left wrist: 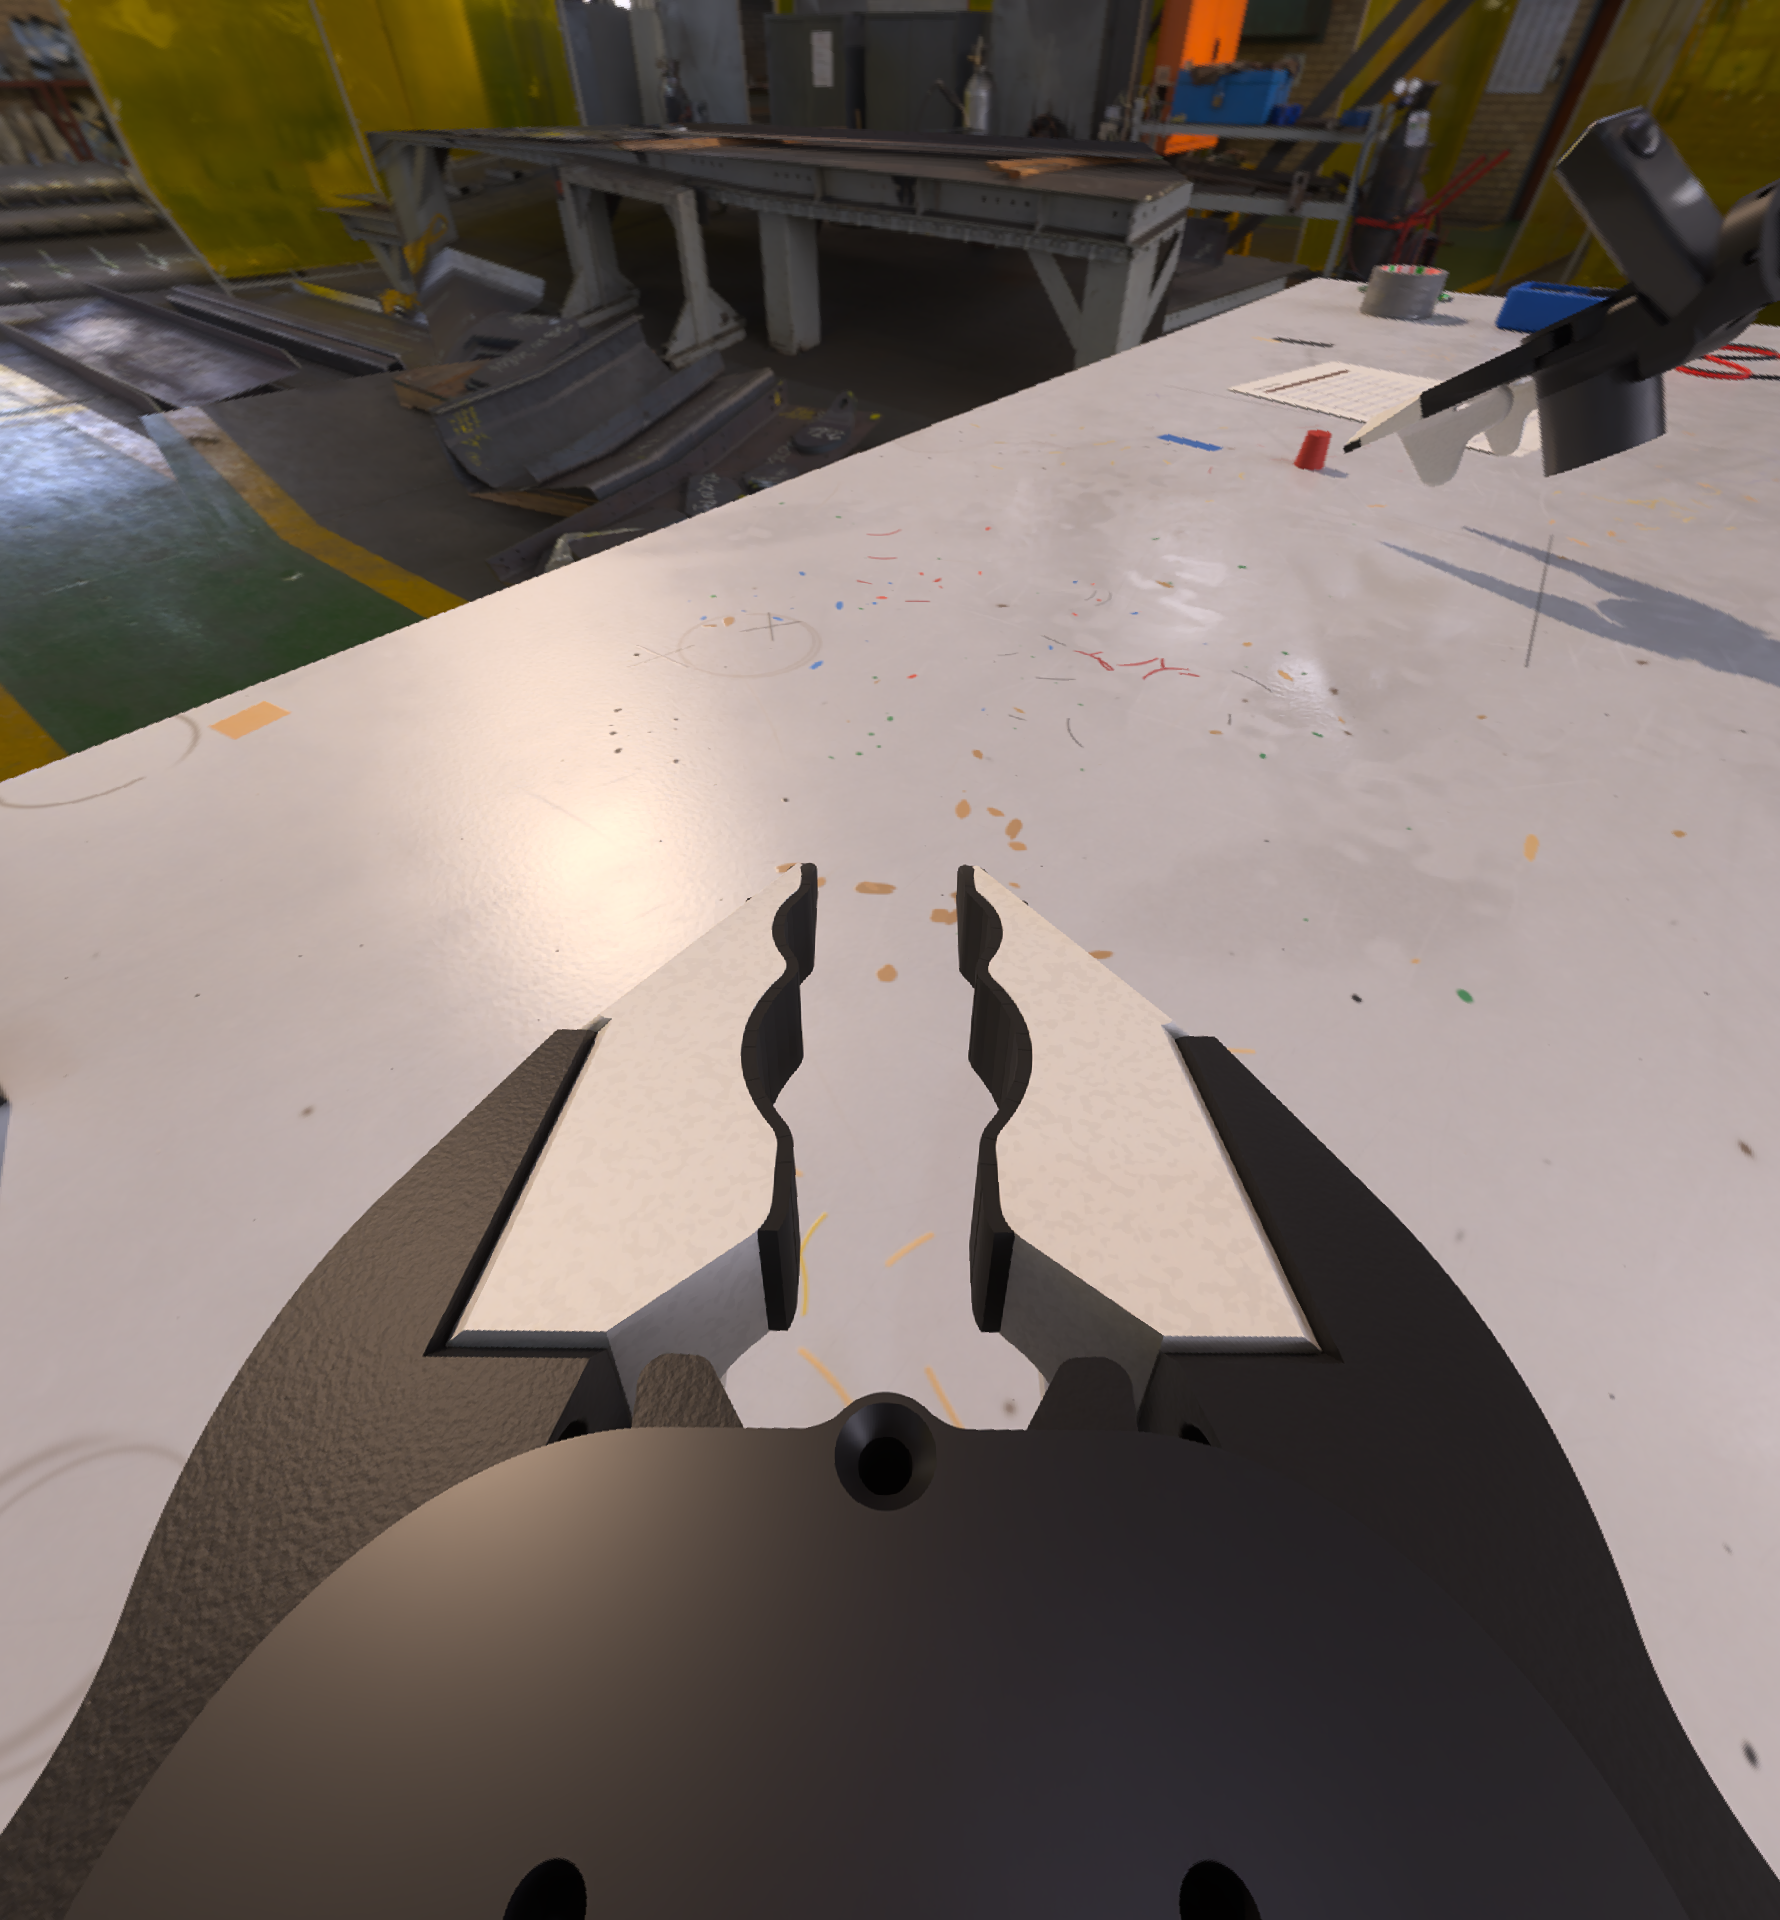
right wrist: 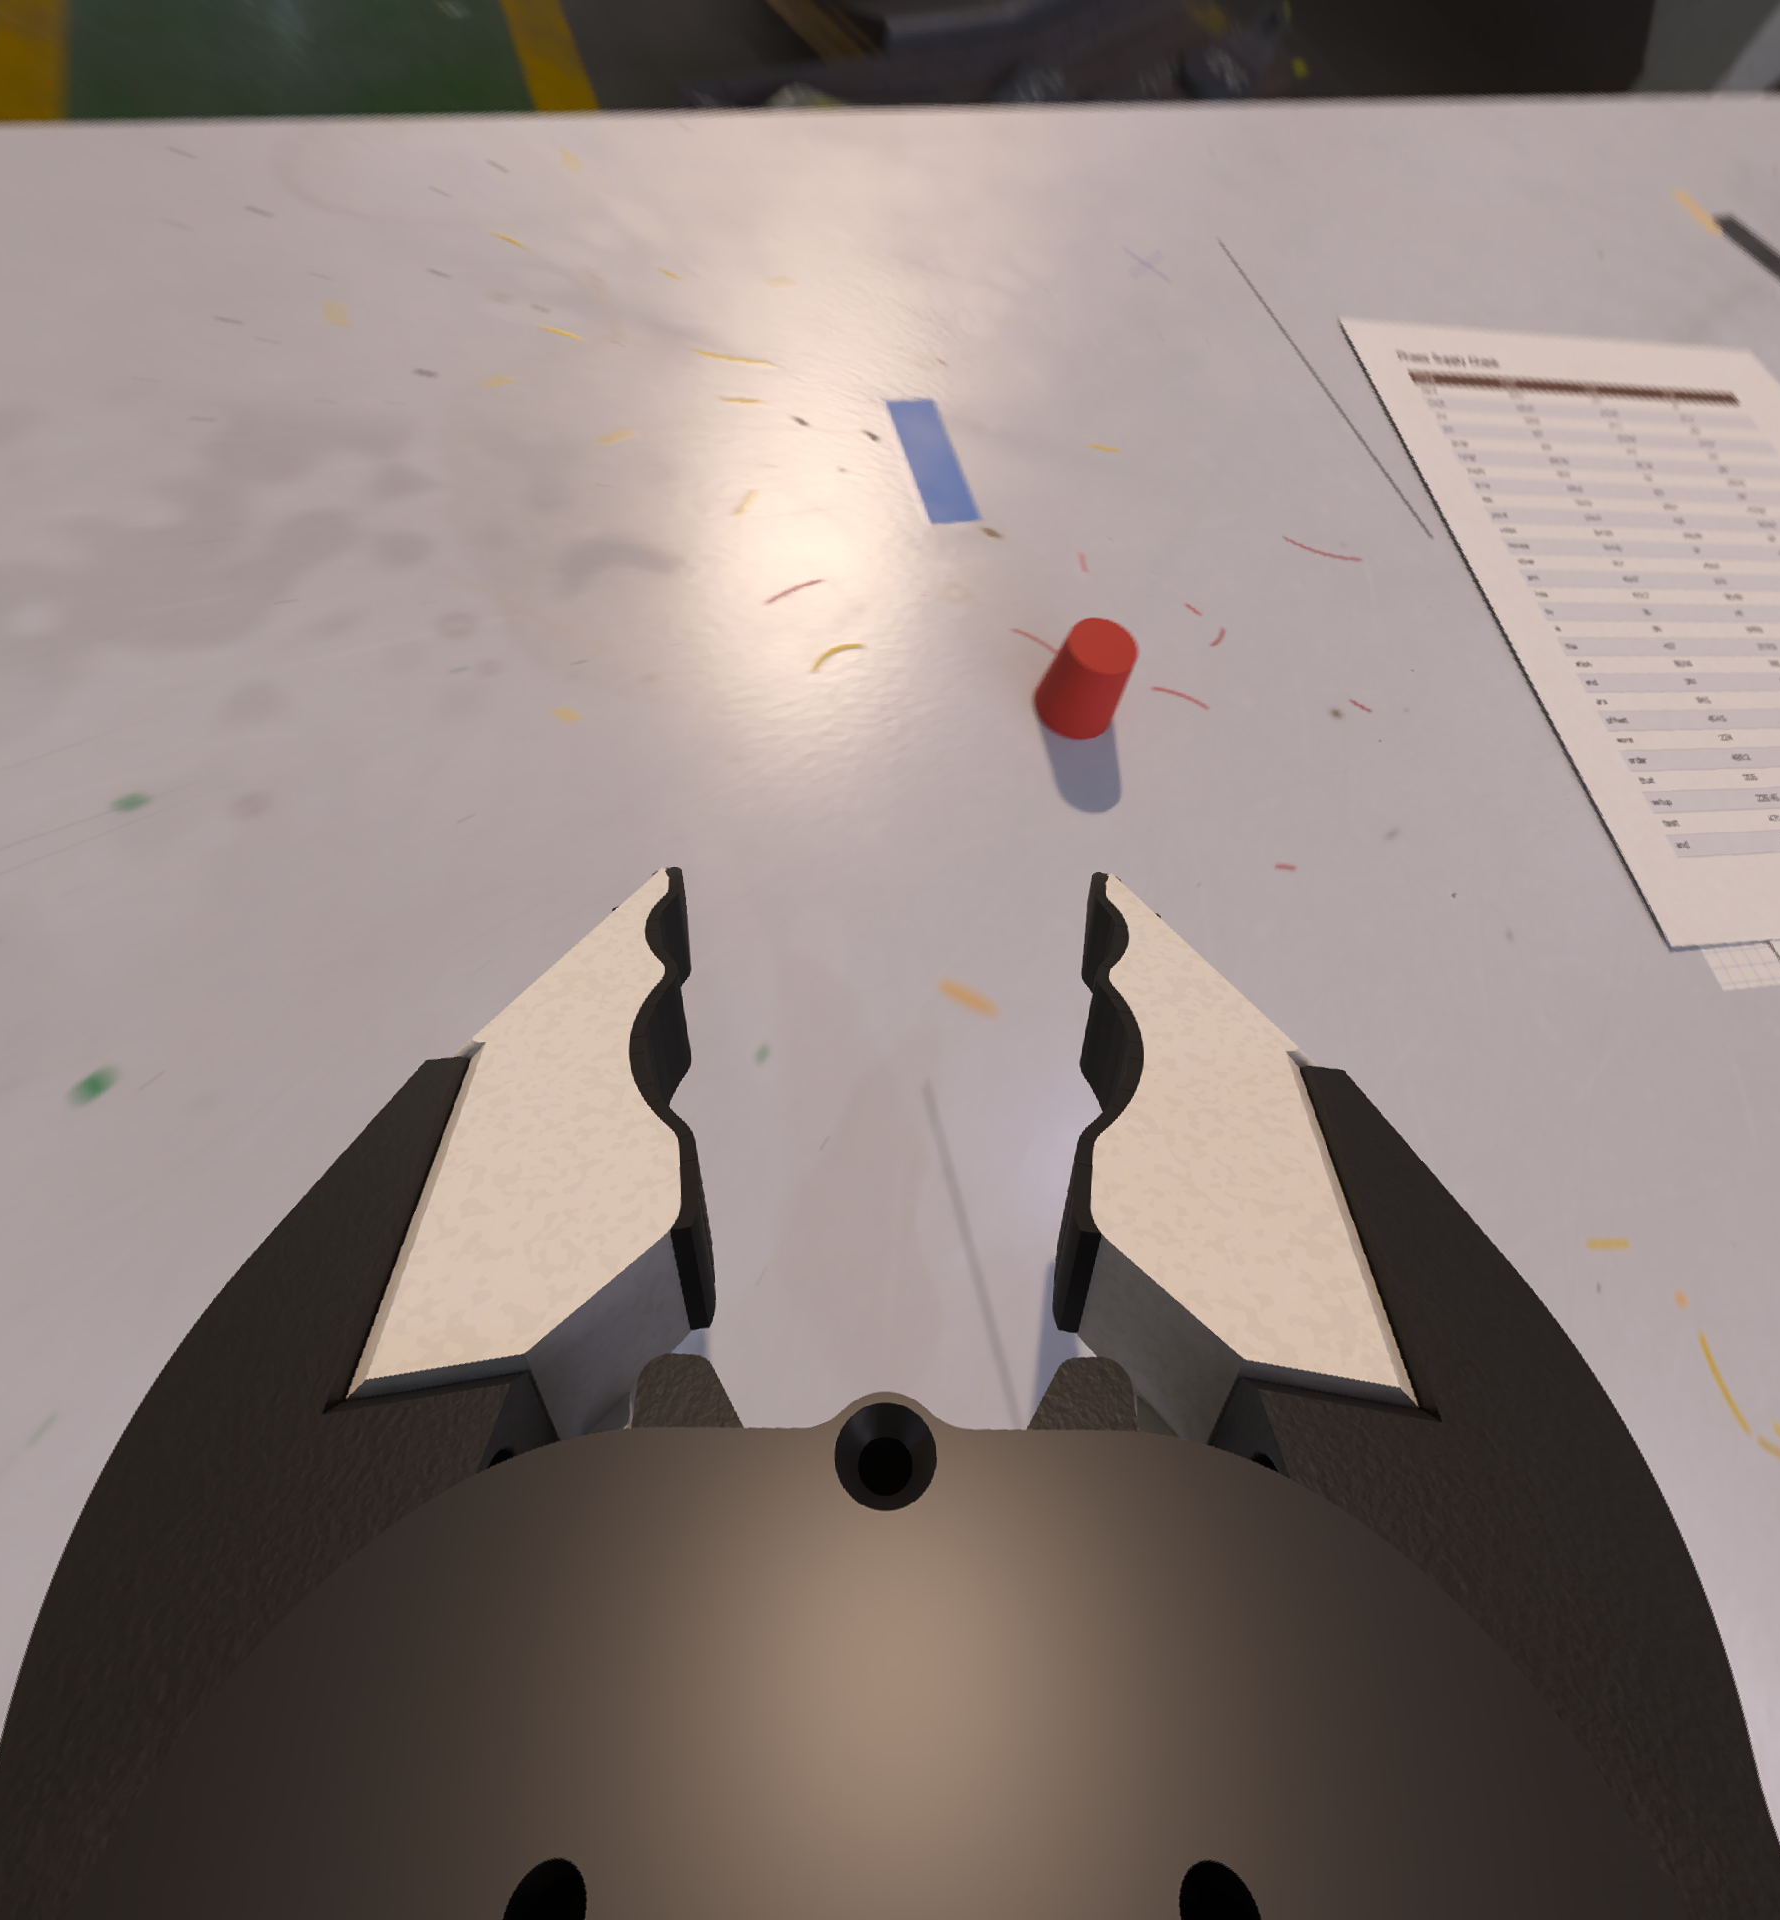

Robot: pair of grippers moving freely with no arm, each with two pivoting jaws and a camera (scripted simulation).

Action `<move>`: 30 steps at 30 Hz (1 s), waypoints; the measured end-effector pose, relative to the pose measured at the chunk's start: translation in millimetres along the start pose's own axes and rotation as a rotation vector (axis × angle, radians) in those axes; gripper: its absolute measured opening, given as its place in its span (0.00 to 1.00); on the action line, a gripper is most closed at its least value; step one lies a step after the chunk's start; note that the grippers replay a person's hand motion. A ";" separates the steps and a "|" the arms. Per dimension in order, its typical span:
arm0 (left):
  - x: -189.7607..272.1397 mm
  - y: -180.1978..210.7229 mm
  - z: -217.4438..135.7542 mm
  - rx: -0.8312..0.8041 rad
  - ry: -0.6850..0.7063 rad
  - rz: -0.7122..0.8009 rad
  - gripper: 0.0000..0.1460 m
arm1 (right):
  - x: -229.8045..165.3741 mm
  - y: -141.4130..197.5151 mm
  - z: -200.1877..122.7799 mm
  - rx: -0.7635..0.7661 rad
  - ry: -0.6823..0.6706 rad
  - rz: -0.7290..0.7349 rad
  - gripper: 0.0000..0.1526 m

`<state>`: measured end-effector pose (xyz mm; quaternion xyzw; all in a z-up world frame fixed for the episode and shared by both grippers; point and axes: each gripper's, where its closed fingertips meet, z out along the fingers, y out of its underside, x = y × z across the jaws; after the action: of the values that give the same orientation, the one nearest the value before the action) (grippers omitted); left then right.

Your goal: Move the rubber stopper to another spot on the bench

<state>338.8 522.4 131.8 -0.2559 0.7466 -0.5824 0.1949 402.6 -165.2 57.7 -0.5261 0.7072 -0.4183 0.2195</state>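
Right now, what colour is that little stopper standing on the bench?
Plain red, no pattern. The rubber stopper shows best in the right wrist view.

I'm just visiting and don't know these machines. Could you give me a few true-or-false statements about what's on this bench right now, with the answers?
1. The red stopper stands on the bench, not held by anything. True.
2. The right gripper is clamped on the stopper. False: its jaws are open and the stopper lies ahead of them, a little to the right.
3. A printed sheet lies to the right of the stopper. True.
4. The left gripper holds a roll of tape. False: it is open and holds nothing; the tape roll sits at the bench's far end.
5. A blue strip lies on the bench beyond the stopper. True.
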 end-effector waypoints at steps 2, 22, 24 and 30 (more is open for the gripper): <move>0.4 0.3 -0.5 0.001 -0.020 -0.008 0.18 | 14.2 -2.8 29.1 -0.045 0.046 0.016 0.51; 12.1 1.0 17.9 -0.039 0.004 -0.013 0.18 | 27.8 -3.2 98.9 -0.124 0.058 0.097 0.17; 12.5 1.3 18.3 -0.042 0.007 -0.014 0.18 | 28.4 -2.0 96.6 -0.122 0.061 0.053 0.14; 14.8 -1.0 22.5 -0.046 0.019 -0.004 0.18 | 47.6 -12.2 73.9 -0.021 0.070 0.097 0.24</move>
<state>340.5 495.9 127.4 -0.2565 0.7610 -0.5678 0.1807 448.2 -237.2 33.0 -0.4784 0.7435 -0.4180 0.2089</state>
